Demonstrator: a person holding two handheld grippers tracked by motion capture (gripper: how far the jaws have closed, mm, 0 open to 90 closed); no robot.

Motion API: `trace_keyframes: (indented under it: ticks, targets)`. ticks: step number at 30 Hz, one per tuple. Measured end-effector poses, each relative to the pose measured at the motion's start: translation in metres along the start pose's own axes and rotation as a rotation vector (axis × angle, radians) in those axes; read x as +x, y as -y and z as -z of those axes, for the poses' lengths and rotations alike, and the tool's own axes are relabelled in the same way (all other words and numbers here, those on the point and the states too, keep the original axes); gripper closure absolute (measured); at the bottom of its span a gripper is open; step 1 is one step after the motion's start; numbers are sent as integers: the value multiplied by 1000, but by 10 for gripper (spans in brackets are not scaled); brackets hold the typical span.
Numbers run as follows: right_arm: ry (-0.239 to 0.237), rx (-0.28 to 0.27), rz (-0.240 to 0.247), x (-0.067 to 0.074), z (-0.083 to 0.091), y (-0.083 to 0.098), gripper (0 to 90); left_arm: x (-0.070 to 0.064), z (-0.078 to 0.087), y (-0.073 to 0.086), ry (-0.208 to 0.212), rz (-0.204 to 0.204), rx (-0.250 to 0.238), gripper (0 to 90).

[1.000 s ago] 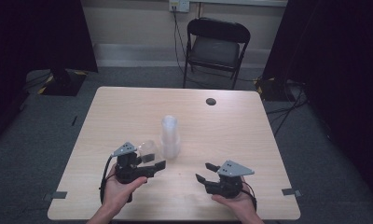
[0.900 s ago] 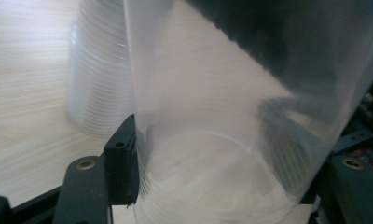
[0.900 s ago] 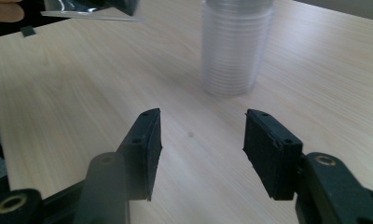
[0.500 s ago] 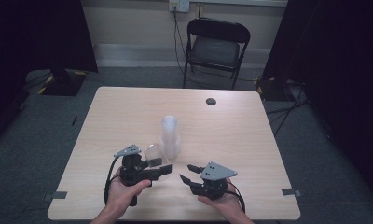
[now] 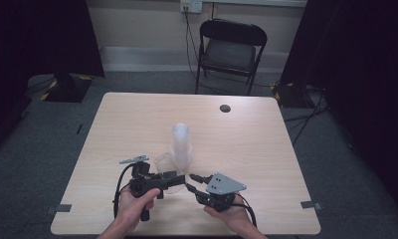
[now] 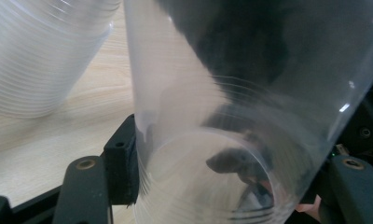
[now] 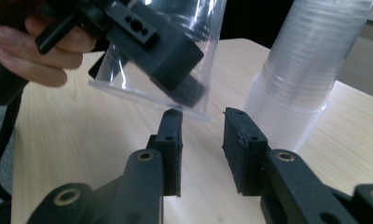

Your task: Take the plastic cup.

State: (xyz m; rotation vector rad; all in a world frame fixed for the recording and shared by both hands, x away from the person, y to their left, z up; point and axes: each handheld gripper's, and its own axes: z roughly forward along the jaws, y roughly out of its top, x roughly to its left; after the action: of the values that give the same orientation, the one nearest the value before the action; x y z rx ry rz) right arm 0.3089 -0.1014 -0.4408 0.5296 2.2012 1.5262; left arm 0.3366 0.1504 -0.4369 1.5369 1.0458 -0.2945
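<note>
High view: left tool (image 5: 174, 178) clamps a clear cup (image 5: 166, 169) near the surface's (image 5: 137, 124) near edge, cup stack (image 5: 181, 144) just beyond; right tool (image 5: 191, 181) closing in, nothing between its jaws.
Left gripper view: cup (image 6: 231, 116) gripped tight.
Right gripper view: right tool (image 7: 201, 135) unclenched beside stack (image 7: 301, 70); risk: squeezing could crush the thin cup, or a nudge topple the stack.

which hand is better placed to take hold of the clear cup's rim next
Right. The left gripper is already clamped on the clear cup; the right gripper, jaws just narrowing with nothing between them, sits right below the cup's rim.
</note>
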Motion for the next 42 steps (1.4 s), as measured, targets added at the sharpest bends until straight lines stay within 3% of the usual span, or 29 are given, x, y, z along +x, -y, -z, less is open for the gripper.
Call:
trace_keyframes:
  ticks: [10,11,16,22,31,35,42]
  targets:
    - [6,-47,33,1,-6,-3,724,2,-4,0,69,77,-13,355]
    - [16,-78,46,3,-8,-3,725,1,-3,0,77,84,-29,354]
    - [35,-127,61,4,-12,-6,725,1,-2,-1,105,101,-43,355]
    - [71,-168,88,8,-17,-7,726,-6,-5,1,119,75,-35,354]
    - [110,-240,105,11,-20,-9,735,-10,-7,2,171,96,-36,353]
    - [120,-274,112,14,-19,-9,739,-12,-8,2,186,81,-23,343]
    - [162,-285,123,19,-18,-8,823,-13,-10,2,196,59,-19,311]
